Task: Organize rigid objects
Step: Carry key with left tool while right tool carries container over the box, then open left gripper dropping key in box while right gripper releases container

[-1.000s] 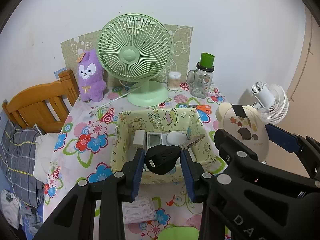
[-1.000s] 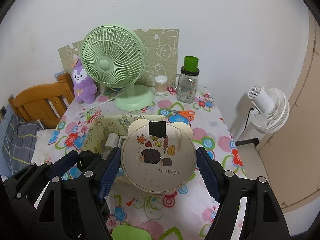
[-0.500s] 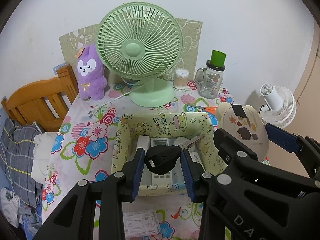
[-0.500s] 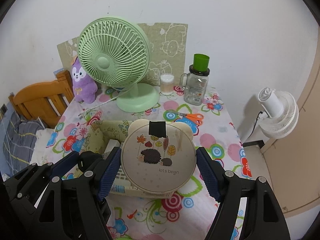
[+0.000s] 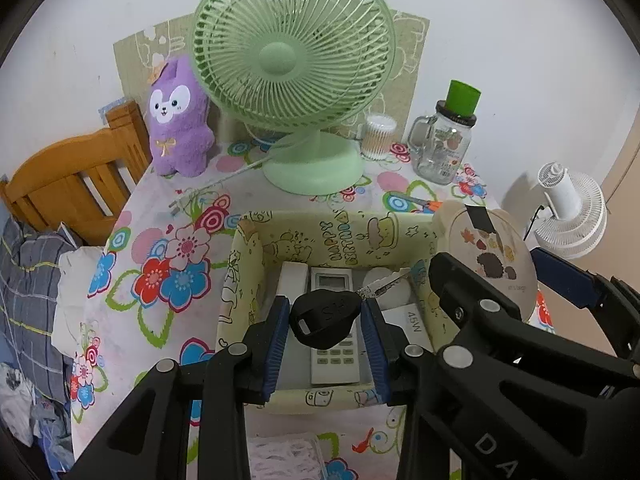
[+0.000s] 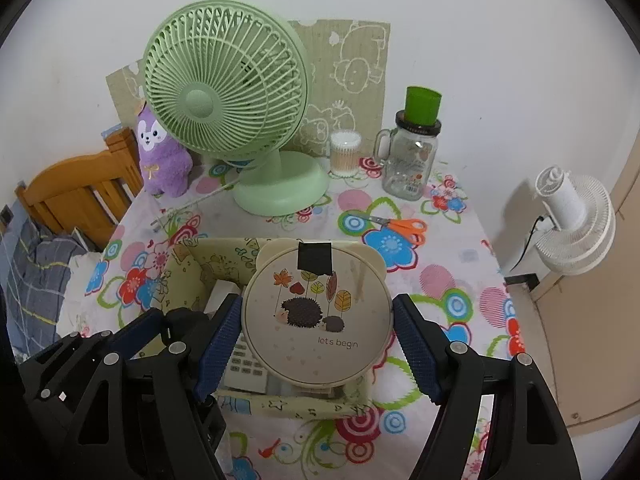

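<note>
A: What surface does the scene show?

B: A table (image 6: 448,264) under a white cloth printed with bright flowers, set against a plain white wall. At its back stand a green desk fan (image 5: 294,76), a purple plush toy (image 5: 178,120), a tub of cotton swabs (image 6: 345,154) and a glass mug jar (image 6: 412,160) with a green cap. Orange-handled scissors (image 6: 396,226) lie flat near the jar.

A: And the surrounding room?

B: A wooden bed frame (image 5: 76,176) with grey plaid bedding lies to the left; a white floor fan (image 6: 572,224) stands to the right, below table level.

A: Where are the task objects?

B: The left gripper (image 5: 324,326) is clamped on a black-headed key (image 5: 324,316), held over the yellow fabric storage box (image 5: 344,236), which contains a white remote control (image 5: 334,354). The right gripper (image 6: 318,316) grasps a round hedgehog-print case (image 6: 318,312) over the same box.
</note>
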`<state>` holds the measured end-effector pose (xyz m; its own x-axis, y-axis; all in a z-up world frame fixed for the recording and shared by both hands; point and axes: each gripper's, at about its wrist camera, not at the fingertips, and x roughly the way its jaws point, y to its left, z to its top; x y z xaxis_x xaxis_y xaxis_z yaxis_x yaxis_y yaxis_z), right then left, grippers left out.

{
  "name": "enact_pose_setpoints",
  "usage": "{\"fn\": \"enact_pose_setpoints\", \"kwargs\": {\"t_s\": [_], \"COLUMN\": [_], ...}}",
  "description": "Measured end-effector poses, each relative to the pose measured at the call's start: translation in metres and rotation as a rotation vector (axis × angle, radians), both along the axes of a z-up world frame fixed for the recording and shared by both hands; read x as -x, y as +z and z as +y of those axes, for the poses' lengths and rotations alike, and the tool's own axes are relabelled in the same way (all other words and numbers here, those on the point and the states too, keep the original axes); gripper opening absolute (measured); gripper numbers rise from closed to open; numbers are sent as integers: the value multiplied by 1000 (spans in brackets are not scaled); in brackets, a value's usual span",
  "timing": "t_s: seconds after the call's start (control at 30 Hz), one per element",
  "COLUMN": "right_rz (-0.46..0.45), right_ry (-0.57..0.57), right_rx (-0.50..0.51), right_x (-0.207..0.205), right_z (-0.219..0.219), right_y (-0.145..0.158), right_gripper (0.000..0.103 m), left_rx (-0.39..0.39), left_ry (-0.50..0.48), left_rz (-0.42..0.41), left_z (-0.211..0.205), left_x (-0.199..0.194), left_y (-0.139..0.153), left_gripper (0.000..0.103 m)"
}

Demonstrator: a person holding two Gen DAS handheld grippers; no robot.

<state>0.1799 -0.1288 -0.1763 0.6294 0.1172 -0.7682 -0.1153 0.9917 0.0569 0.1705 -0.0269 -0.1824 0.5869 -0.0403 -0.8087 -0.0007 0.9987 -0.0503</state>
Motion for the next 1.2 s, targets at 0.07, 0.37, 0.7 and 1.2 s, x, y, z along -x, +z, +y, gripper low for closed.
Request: {"fn": "enact_pose_setpoints", "kwargs": {"t_s": [0.07, 0.37, 0.7, 1.2], "right_rz": [13, 48, 82, 139], "right_ry": [3, 10, 26, 17], "right_rx": [4, 18, 14, -2], "right_x": [-4, -12, -20, -33], "right_z": [3, 9, 16, 18], "right_y": [-6, -24, -41, -64], "right_gripper": [78, 78, 78, 78], "left_rx": [0, -2, -37, -68], "left_ry": [3, 16, 24, -2], "left_rz": [13, 73, 102, 124], "left_z": [2, 8, 12, 8], "left_x": [-3, -10, -14, -21], "left_y": [-5, -26, -37, -47], "left_gripper": [38, 38, 39, 61]}}
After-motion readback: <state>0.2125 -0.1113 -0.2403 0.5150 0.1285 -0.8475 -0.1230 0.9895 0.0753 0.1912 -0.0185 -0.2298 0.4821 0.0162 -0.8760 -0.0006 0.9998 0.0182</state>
